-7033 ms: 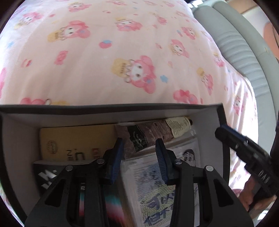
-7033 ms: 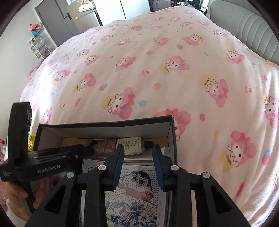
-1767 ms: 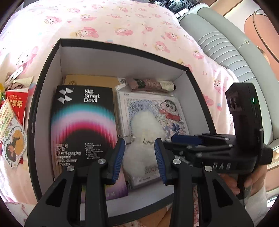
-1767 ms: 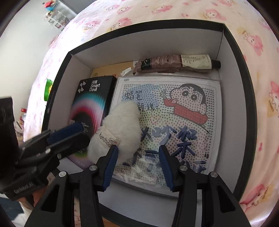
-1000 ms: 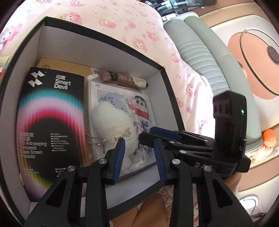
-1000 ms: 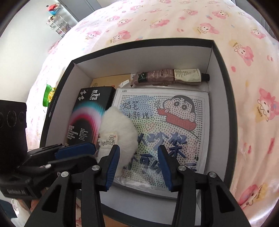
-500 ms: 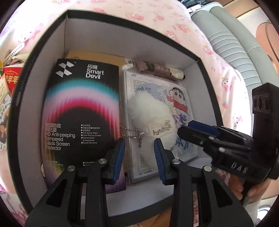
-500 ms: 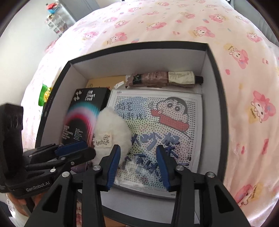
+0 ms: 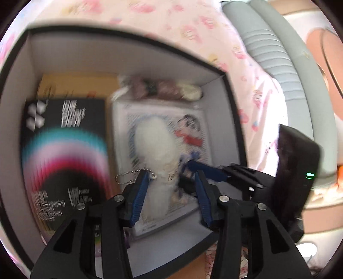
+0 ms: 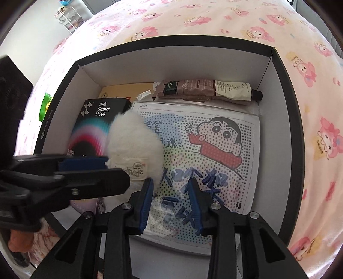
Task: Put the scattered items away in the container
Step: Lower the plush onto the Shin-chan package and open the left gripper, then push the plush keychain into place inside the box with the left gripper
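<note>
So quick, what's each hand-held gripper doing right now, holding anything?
Left hand-held gripper: open, empty, over the fluffy white keychain.
Right hand-held gripper: open, empty.

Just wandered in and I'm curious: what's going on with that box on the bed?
A person with a gripper in each hand is tidying small items into a black box on a pink bedspread. Inside lie a cartoon sheet, a Smart Devil package, a tube and a white fluffy keychain. The left gripper and right gripper hover open over the box, holding nothing.
</note>
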`<state>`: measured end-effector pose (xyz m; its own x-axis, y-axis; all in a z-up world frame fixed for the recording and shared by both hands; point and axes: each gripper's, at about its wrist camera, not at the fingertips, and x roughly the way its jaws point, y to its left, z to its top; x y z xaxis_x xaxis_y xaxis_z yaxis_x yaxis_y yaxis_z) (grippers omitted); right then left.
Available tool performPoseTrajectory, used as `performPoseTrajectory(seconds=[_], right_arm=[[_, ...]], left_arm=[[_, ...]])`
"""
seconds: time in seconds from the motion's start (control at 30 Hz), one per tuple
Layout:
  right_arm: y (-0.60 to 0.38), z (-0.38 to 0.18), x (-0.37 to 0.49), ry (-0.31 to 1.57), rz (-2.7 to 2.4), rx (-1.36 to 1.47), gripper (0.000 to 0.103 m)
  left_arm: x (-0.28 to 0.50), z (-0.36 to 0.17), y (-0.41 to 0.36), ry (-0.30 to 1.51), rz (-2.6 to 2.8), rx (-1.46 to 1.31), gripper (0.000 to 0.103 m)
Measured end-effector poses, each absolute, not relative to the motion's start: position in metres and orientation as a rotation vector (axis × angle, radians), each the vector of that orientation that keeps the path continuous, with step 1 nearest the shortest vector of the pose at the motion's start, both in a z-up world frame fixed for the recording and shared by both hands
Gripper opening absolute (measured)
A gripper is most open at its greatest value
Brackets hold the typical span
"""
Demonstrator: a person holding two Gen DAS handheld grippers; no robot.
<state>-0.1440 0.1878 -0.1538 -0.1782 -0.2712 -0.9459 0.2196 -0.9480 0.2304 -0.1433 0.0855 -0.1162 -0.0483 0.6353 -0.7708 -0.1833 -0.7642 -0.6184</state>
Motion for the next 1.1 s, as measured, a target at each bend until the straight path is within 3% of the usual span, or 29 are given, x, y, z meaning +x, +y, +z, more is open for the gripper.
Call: performPoseTrajectory(seconds=[0.2,0.43,0.73,1.1], right_arm=[[0.191,-0.148,-0.146,-0.180,-2.141,1.721,0.031],[0.207,-0.131,-0.139,-0.248,-2.237,1.674,0.031],[0.218,-0.137,-0.152,-0.275,-2.223,1.739,0.031],[0.191,-0.155,-0.176,-0.237,-2.266,1.714,0.031]], left_arm=[[-0.135,-0.121,0.078,-0.636,1.723,-1.506,0.045],[-0.133,-0.106,0.028,-0.718,1.948,-1.398,0.045],[-0.137,-0.125,0.031,-0.569,2.178,-1.574,0.048],[-0.149,-0.159,0.039,-0.784,1.880,-1.653,0.048]])
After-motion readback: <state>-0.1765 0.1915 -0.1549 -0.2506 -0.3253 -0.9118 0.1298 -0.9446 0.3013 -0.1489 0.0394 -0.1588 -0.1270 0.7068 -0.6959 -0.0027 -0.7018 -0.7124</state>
